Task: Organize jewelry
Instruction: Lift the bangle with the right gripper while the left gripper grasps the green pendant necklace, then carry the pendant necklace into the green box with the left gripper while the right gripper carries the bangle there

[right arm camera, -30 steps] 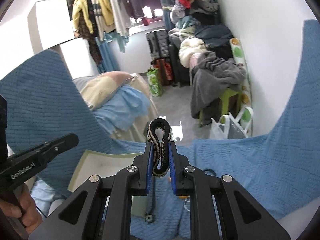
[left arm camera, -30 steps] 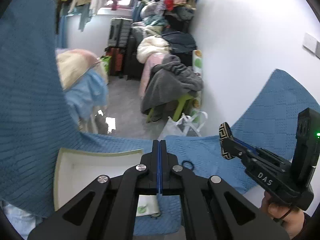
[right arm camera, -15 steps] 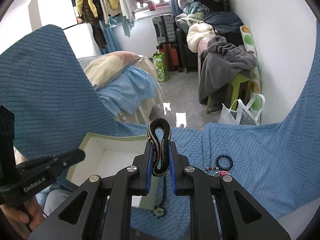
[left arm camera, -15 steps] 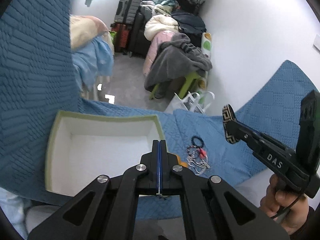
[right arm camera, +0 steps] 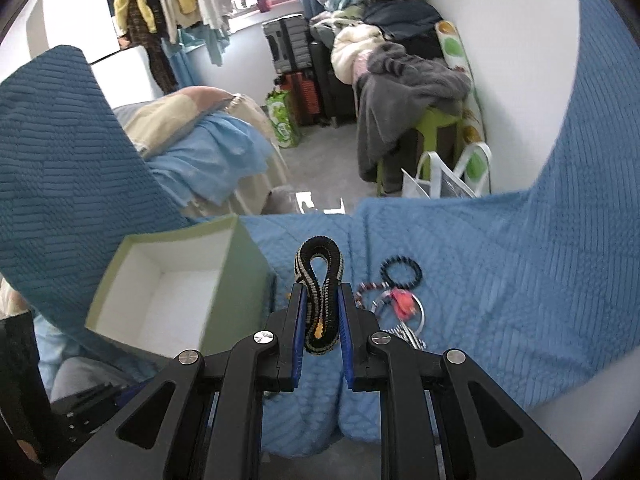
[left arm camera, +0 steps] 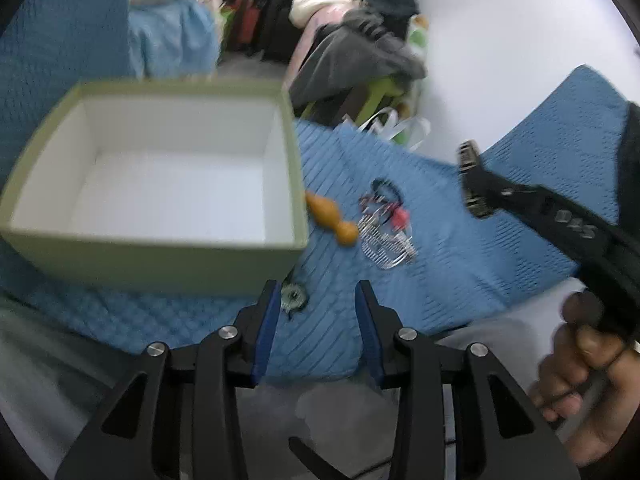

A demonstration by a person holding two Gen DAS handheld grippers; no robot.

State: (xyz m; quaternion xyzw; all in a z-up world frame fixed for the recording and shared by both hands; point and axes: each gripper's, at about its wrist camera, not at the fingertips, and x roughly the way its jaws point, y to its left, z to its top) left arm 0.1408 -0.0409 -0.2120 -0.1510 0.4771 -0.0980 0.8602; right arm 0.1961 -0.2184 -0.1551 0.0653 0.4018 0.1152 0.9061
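A pale green box [left arm camera: 160,264] with a white inside stands open on the blue quilt [left arm camera: 400,280]; it also shows in the right wrist view [right arm camera: 240,276]. My left gripper [left arm camera: 316,308] is open and empty, low over the quilt's near edge, just above a small round metal pendant [left arm camera: 293,296]. My right gripper [right arm camera: 320,312] is shut on a black and beige woven bracelet [right arm camera: 320,264] and holds it above the quilt, right of the box; it appears in the left wrist view [left arm camera: 472,196]. A black bead bracelet [right arm camera: 401,270], silver hoops with a red charm [right arm camera: 402,300] and an orange gourd pendant [left arm camera: 330,220] lie right of the box.
Beyond the quilt's far edge are a floor, a green stool under grey clothes [right arm camera: 408,92], suitcases [right arm camera: 292,52], a white bag [right arm camera: 444,176] and a bed with bedding [right arm camera: 216,152]. A white wall stands to the right.
My left gripper has opened and dropped closer to the quilt and box, which now fill more of its view. My right gripper has moved nearer the jewelry, still holding the woven bracelet.
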